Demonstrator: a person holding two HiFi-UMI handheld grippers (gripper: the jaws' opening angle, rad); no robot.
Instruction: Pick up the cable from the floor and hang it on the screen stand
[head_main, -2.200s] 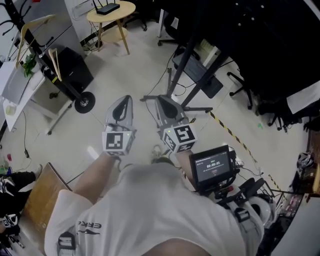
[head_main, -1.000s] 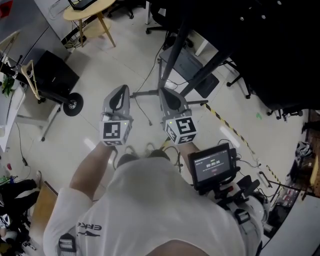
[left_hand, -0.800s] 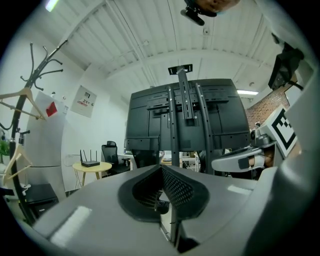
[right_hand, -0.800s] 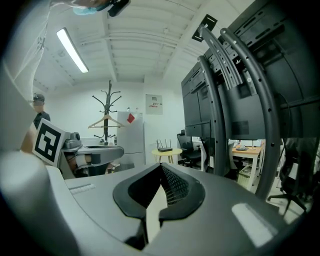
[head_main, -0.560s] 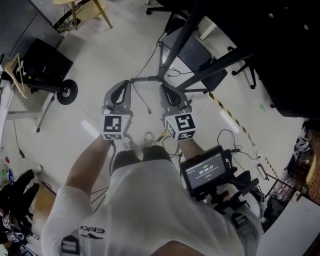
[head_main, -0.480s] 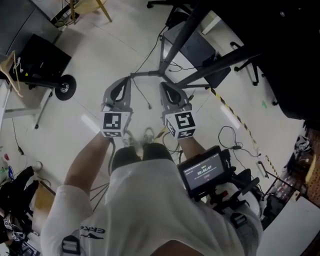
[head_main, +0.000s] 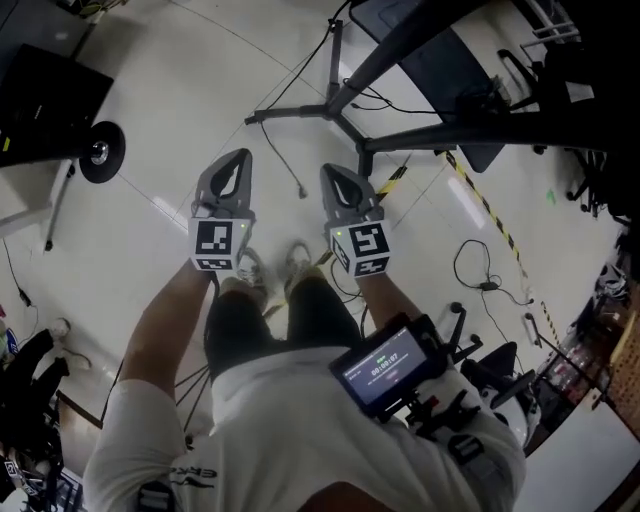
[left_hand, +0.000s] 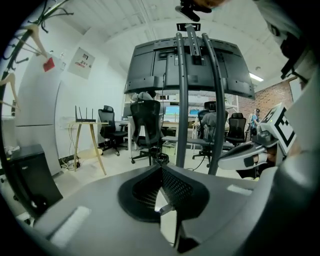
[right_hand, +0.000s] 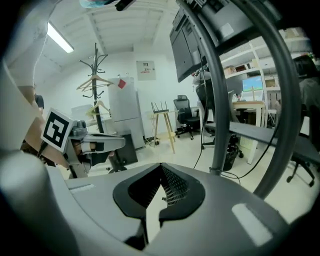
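Left grey two-jaw gripper: jaws pressed together, nothing between them. Right grey two-jaw gripper: likewise closed and empty. Thin dark cable lies on the pale floor, ahead of both jaw tips and between them, touching neither. Black metal screen stand stands further ahead of the jaws, beyond the cable.
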